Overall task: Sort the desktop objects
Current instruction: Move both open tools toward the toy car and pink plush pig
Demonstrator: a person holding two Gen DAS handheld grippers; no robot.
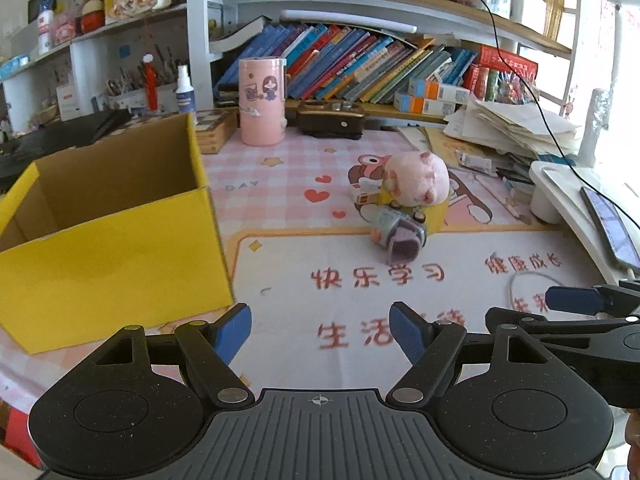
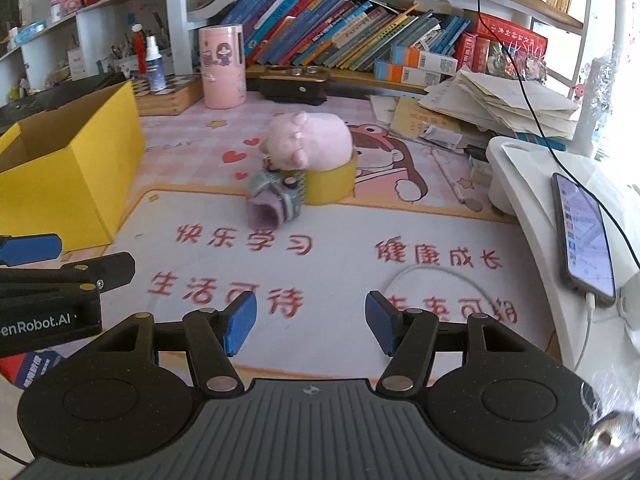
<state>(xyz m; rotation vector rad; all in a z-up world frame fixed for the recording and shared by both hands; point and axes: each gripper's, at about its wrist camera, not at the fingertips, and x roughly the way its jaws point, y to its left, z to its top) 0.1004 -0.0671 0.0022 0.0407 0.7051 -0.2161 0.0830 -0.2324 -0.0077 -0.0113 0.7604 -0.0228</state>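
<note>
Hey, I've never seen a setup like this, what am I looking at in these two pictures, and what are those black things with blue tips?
Those are two hand-held grippers, each with a camera looking forward along its blue fingers. One picture comes from the left gripper, the other from the right gripper. Both are open and hold nothing.

They hover over a desk mat with red writing. On it lie a pink plush toy resting on a yellow tape roll, and a small knitted pouch touching the roll. An open yellow box stands to the left, likely for sorting. A phone lies on a white stand on the right.
</note>
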